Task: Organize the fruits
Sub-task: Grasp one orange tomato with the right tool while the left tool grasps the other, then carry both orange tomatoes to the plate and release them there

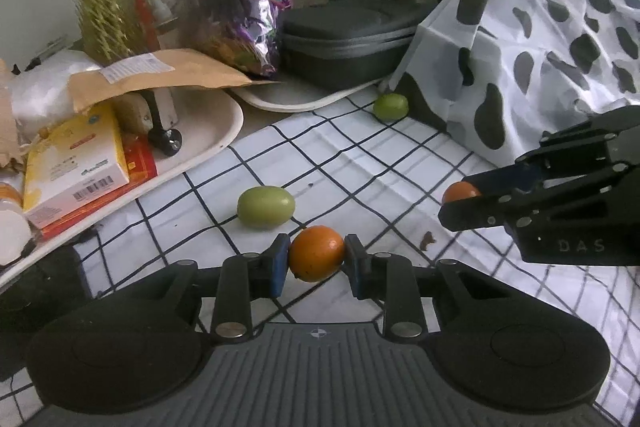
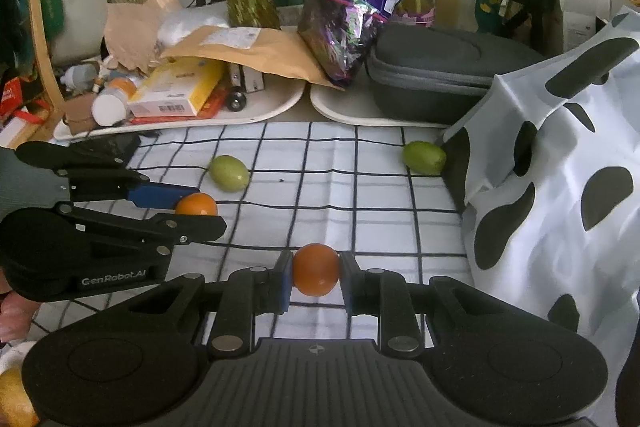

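- Over the checked cloth (image 2: 360, 187) on the counter, I have my left gripper (image 1: 316, 259) and right gripper (image 2: 316, 273) each clenched on an orange fruit (image 1: 316, 253), the right's (image 2: 316, 269) too.
- Two green fruits (image 2: 229, 173) (image 2: 424, 157) lie loose beyond; I judge them next, after placing these.
- No destination container is visible; the cow-print bag (image 2: 560, 187) hides the right side.

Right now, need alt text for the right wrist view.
The right gripper holds an orange fruit over a checked cloth; at left, the left gripper holds another. Two green fruits lie beyond, before cluttered trays.
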Demonstrator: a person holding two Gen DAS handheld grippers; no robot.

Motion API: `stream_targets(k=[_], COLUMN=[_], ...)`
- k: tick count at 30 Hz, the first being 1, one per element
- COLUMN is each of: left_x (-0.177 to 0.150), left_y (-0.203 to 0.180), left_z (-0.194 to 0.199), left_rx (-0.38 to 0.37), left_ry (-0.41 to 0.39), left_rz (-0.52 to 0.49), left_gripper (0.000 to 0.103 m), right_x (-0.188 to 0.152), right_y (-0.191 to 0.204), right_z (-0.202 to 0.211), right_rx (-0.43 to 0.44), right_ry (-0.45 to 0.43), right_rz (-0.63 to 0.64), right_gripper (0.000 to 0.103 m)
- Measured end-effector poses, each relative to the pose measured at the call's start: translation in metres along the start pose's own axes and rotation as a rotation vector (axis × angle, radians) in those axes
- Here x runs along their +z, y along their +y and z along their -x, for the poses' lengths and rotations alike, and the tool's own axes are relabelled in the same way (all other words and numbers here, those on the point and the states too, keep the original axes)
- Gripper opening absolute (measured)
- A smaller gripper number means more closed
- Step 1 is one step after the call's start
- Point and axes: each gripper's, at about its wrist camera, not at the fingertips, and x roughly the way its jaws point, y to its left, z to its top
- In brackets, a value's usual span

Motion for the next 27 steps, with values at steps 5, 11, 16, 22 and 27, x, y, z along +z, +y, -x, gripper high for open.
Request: stream_targets(k=[5, 11, 16, 22, 27], left_x=[-0.006, -0.021, -0.038, -0.055, -0.066], left_y=[-0.004, -0.011, -0.016, -0.022, -0.027], left_z=[0.025, 0.062, 0.091, 0.119, 0.122], left_rx=[-0.004, -0.021, -0.030, -0.045, -0.066], left_ry=[-0.013, -0.029, -0.034, -0.038, 0.018], left_rz=[0.004, 0.020, 0.042, 0.087, 0.096], left_gripper=[0.029, 0.029, 0.029, 0.029, 0.029], right_x=[-0.009, -0.026, -0.044, -0.064, -0.079], right_y=[0.007, 0.022, 0.035, 0.052, 0.064], right_z=[0.016, 0.042, 0.064, 0.085, 0.096], right_rx=[0.021, 0.051, 0.081, 0.119, 0.151], right_ry=[-0.010, -0.028, -0.030, -0.028, -0.012], right_rz=[-0.013, -0.019, -0.016, -0.007, 0.002], right_gripper=[0.025, 0.025, 0.025, 0.025, 0.025])
